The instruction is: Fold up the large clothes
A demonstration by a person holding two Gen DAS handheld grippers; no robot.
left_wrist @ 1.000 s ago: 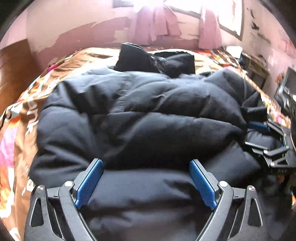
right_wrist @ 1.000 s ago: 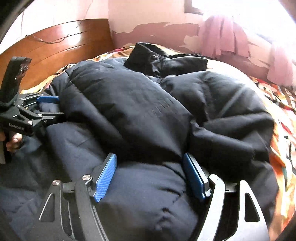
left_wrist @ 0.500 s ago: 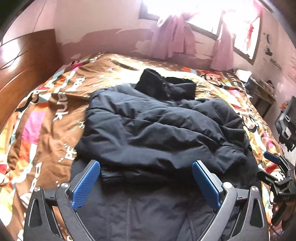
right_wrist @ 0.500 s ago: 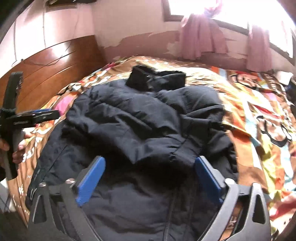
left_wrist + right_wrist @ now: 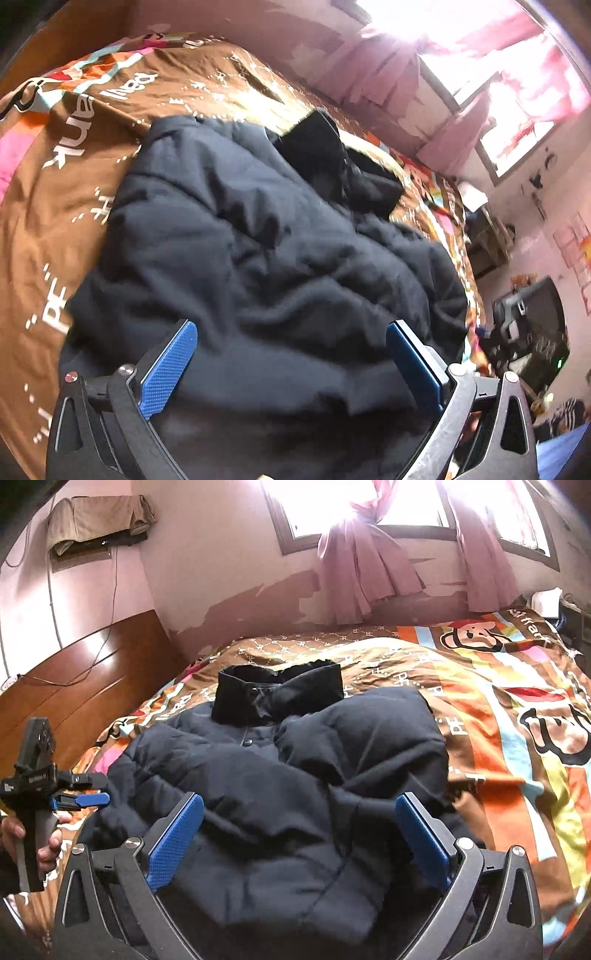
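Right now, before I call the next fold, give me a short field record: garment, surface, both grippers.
garment: dark navy puffer jacket, lying folded in on itself, black collar at the far end
surface: brown and orange cartoon-print bedspread
left gripper: jaws wide, just been opening, nothing between them
right gripper: jaws wide, just been opening, above the jacket, not gripping it

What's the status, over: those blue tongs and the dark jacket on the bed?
Both tongs, left and right, open, just widened, empty. Jacket lies bunched on bedspread, collar far side. Nothing blocking.
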